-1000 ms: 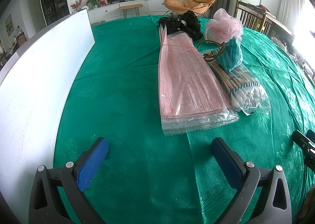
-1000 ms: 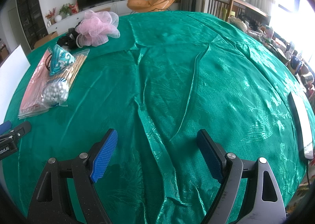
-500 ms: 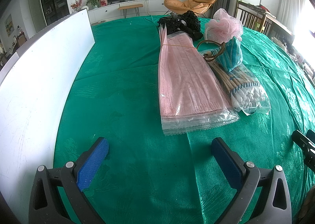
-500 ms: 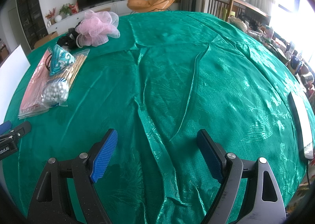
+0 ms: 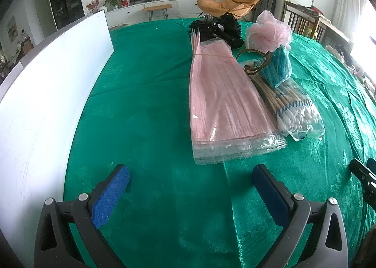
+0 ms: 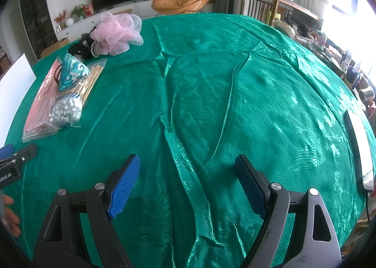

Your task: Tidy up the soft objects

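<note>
A stack of pink face masks in clear bags (image 5: 223, 105) lies on the green tablecloth (image 5: 145, 94) just ahead of my left gripper (image 5: 190, 174), which is open and empty. Beside it lie a bag of cotton swabs (image 5: 293, 112), a teal patterned pouch (image 5: 277, 68), a pink mesh bath pouf (image 5: 270, 30) and a black knitted item (image 5: 218, 28). In the right wrist view the same group sits far left: masks (image 6: 40, 112), swabs (image 6: 70, 103), pouch (image 6: 70, 72), pouf (image 6: 117, 32). My right gripper (image 6: 188, 164) is open and empty over wrinkled cloth.
A white board (image 5: 47, 75) stands along the table's left side. A white flat object (image 6: 359, 148) lies at the table's right edge. The left gripper's tip (image 6: 16, 157) shows at the right wrist view's left edge. Chairs and furniture stand beyond the table.
</note>
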A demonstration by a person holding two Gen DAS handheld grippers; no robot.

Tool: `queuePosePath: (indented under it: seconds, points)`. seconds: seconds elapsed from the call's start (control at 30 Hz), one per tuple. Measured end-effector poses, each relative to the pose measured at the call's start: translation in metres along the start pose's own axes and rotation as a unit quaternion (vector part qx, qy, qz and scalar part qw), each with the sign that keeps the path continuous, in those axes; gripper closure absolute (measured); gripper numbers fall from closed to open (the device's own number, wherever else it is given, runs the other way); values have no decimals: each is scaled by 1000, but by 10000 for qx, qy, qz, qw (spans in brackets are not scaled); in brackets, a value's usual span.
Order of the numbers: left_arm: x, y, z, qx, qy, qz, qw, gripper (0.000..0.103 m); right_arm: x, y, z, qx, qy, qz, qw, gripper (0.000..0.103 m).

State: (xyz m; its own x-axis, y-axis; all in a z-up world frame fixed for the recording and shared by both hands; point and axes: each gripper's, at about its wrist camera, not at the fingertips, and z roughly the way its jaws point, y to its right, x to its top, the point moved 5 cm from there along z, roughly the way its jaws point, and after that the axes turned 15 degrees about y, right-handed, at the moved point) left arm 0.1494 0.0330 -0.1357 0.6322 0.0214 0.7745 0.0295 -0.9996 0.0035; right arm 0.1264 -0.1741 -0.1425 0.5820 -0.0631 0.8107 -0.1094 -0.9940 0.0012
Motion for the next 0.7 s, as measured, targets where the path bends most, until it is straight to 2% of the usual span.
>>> queuePosePath:
  seconds: [0.07,0.13,0.17,0.27,0.37,0.4,0.5,0.6,0.67,0.7]
  points:
    - [-1,-1,-2,-26,-165,41,9999,0,0,0,0,1,0,1,10000,18]
    - [1,-9,-4,208,-463,-165,9986,0,0,0,0,1,0,1,10000,18]
    - [4,-11,-5,250,-450,-248,9984,0,0,0,0,0,0,-1,10000,18]
    - [36,-16,-6,230,-93,-518,9983,0,0,0,0,1,0,1,10000,18]
    - [62,-6,16,-57,-251,-581,9980,0,0,0,0,1,0,1,10000,18]
    - [71,3,34,-202,-420,-489,9977,0,0,0,0,2,0,2,10000,18]
    - [83,12,69,-121,-620,-338,9974,0,0,0,0,3,0,3,10000,18]
    - [90,13,96,-59,-666,-434,9968,1,0,0,0,2,-1,2,10000,18]
    - [87,10,107,74,-730,-463,9962,8,0,0,0,2,0,1,10000,18]
    - [88,10,105,140,-600,-368,9974,16,0,0,0,2,-1,2,10000,18]
